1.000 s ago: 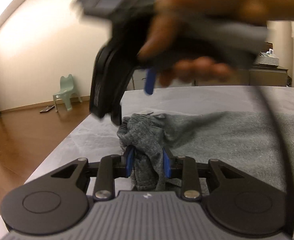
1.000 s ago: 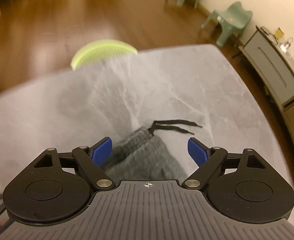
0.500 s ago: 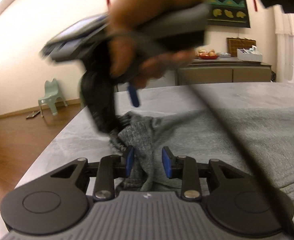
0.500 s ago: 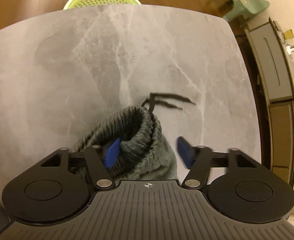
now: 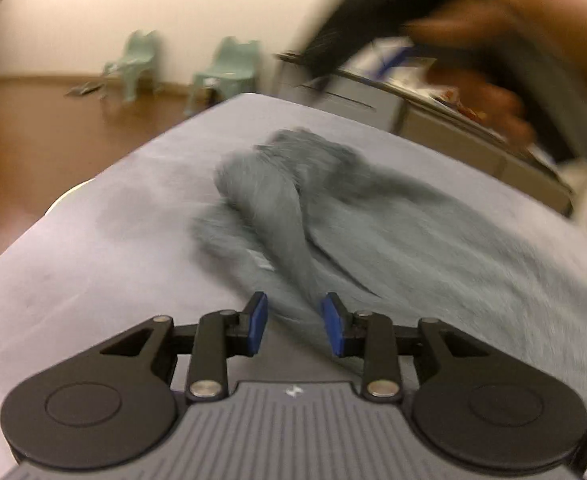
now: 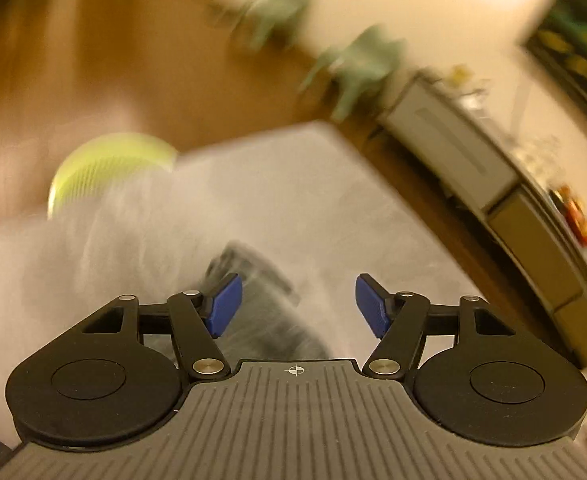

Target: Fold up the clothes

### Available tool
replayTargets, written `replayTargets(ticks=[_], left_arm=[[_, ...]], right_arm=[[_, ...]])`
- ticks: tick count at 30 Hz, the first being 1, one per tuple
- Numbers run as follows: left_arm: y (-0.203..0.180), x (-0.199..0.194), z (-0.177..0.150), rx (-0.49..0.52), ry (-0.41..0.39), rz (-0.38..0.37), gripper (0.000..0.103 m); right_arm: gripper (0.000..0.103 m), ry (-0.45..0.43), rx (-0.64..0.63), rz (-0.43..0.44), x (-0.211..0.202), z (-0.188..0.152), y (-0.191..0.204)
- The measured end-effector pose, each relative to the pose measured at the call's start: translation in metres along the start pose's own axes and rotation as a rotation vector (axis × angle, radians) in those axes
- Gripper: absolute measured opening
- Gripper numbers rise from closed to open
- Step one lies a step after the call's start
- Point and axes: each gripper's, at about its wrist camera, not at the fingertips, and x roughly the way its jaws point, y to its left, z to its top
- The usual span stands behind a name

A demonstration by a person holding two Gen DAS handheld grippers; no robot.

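Observation:
A grey knit garment (image 5: 373, 232) lies spread over the grey marble table (image 5: 93, 260), with one bunched fold running toward me. My left gripper (image 5: 295, 322) is shut on the near end of that fold, its blue pads close together. In the right wrist view, my right gripper (image 6: 297, 306) stands open and wide above the table (image 6: 293, 200). The garment's dark rolled end (image 6: 261, 280) lies below and beside its left pad, not pinched. Both views are motion-blurred. A person's hand (image 5: 533, 32) with the other tool streaks across the upper right of the left wrist view.
A lime green basket (image 6: 109, 164) sits on the wooden floor past the table's far edge. Two pale green small chairs (image 5: 229, 68) stand by the wall. A long grey sideboard (image 6: 473, 168) runs along the right, close to the table's corner.
My right gripper has lifted and tilted up off the garment's rolled end, its jaws a little narrower than a second ago. My left gripper has swung sideways, still holding the fold.

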Motion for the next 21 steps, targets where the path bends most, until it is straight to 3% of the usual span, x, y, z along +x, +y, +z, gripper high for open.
replayTargets(ticks=[3,4,10,12,14,18,21], left_arm=[[0.023,-0.005,0.015,-0.132,-0.050,-0.074,0.044],[0.026,-0.005,0.022,-0.152,-0.057,-0.093,0.051],[0.025,0.025,0.042,-0.225,-0.026,-0.088,0.056],[0.024,0.029,0.044,-0.237,-0.031,-0.077,0.053],[0.026,0.028,0.039,-0.267,-0.009,-0.045,0.028],[0.035,0.022,0.029,-0.293,0.016,-0.003,0.020],[0.039,0.014,0.023,-0.298,0.019,0.001,0.020]], right_arm=[[0.077,-0.098,0.161,0.037,-0.039,-0.023,-0.034],[0.077,-0.095,0.175,0.053,-0.047,-0.036,-0.039],[0.064,0.001,0.141,0.096,-0.063,-0.141,-0.027],[0.059,0.035,0.134,0.103,-0.063,-0.175,-0.018],[0.045,0.073,0.136,0.112,-0.063,-0.201,-0.014],[0.045,0.064,0.122,0.056,-0.081,-0.233,-0.012],[0.053,0.062,0.099,0.042,-0.086,-0.241,-0.013]])
